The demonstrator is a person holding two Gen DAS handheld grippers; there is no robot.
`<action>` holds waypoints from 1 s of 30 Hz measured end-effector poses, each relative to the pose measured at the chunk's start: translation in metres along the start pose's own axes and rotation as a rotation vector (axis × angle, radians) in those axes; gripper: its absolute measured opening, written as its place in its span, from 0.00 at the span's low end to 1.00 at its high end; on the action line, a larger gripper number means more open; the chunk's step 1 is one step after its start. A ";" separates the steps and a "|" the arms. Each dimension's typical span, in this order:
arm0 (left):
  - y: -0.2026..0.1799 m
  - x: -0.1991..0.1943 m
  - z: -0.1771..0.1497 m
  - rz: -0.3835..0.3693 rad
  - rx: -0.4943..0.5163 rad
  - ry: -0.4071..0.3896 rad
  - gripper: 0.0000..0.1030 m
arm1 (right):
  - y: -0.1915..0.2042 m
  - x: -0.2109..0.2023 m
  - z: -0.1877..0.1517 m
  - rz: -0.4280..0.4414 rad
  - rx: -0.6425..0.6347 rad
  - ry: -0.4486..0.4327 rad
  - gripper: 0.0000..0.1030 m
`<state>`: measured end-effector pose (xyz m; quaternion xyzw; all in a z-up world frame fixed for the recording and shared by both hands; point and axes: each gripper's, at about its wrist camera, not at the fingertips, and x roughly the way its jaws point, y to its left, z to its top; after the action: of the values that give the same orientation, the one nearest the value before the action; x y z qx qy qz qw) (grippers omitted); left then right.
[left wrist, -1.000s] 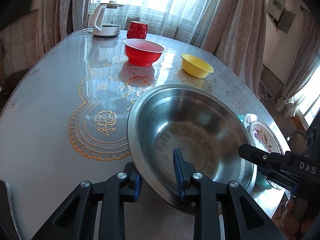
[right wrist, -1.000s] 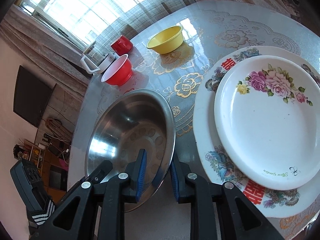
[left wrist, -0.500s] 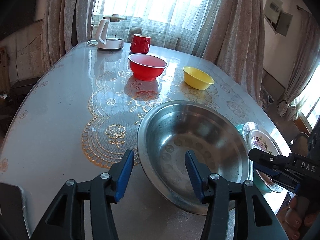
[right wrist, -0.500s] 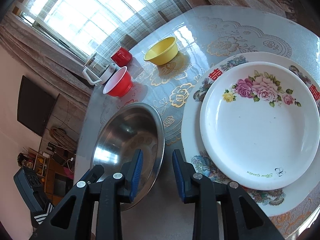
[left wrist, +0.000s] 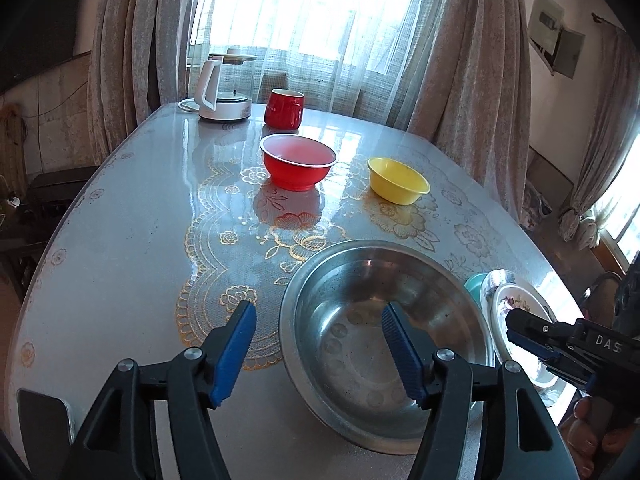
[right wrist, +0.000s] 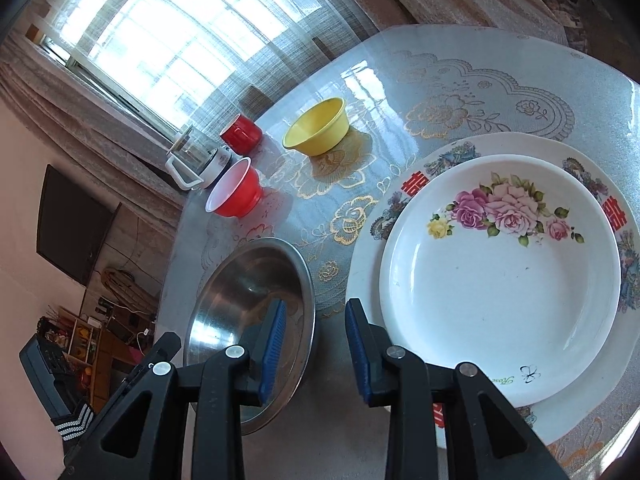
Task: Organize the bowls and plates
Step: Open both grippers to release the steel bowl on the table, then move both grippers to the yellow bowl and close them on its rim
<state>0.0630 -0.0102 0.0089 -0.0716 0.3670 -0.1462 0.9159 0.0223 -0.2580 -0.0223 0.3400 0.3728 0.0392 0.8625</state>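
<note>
both grippers now off steel bowl [left wrist: 384,344]

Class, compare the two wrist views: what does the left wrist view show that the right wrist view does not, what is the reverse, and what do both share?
Only the left view shows the right claw from the side and a teal dish under the plates. Only the right view shows the rose plate full face on its bigger plate, and a dark screen. Both show the steel bowl, red bowl, yellow bowl, red mug and kettle.

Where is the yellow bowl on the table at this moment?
In the left wrist view the yellow bowl stands on the far part of the table, to the right of the red bowl and beyond the steel bowl.
</note>
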 end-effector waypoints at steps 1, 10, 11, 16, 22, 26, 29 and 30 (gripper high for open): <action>-0.001 0.001 0.002 0.001 0.002 0.000 0.67 | 0.000 0.000 0.002 -0.002 -0.003 0.000 0.30; -0.008 0.009 0.035 0.017 0.042 0.000 0.75 | -0.006 0.006 0.049 -0.071 -0.029 0.017 0.32; -0.009 0.012 0.040 0.019 0.048 0.002 0.76 | -0.008 0.008 0.058 -0.078 -0.031 0.019 0.34; -0.014 0.028 0.062 0.037 0.064 0.015 0.77 | -0.016 0.028 0.104 -0.081 -0.014 0.058 0.38; -0.016 0.048 0.089 0.040 0.057 0.035 0.80 | -0.017 0.081 0.153 -0.074 0.030 0.143 0.38; -0.013 0.062 0.102 0.037 0.039 0.065 0.80 | -0.013 0.115 0.179 -0.093 0.053 0.145 0.38; -0.013 0.073 0.108 0.048 0.037 0.088 0.80 | -0.014 0.138 0.197 -0.106 0.074 0.143 0.38; -0.014 0.076 0.110 0.066 0.041 0.095 0.80 | -0.015 0.146 0.202 -0.113 0.087 0.140 0.38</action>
<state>0.1892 -0.0450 0.0419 -0.0337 0.4091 -0.1268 0.9030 0.2595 -0.3348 -0.0223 0.3517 0.4520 -0.0020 0.8197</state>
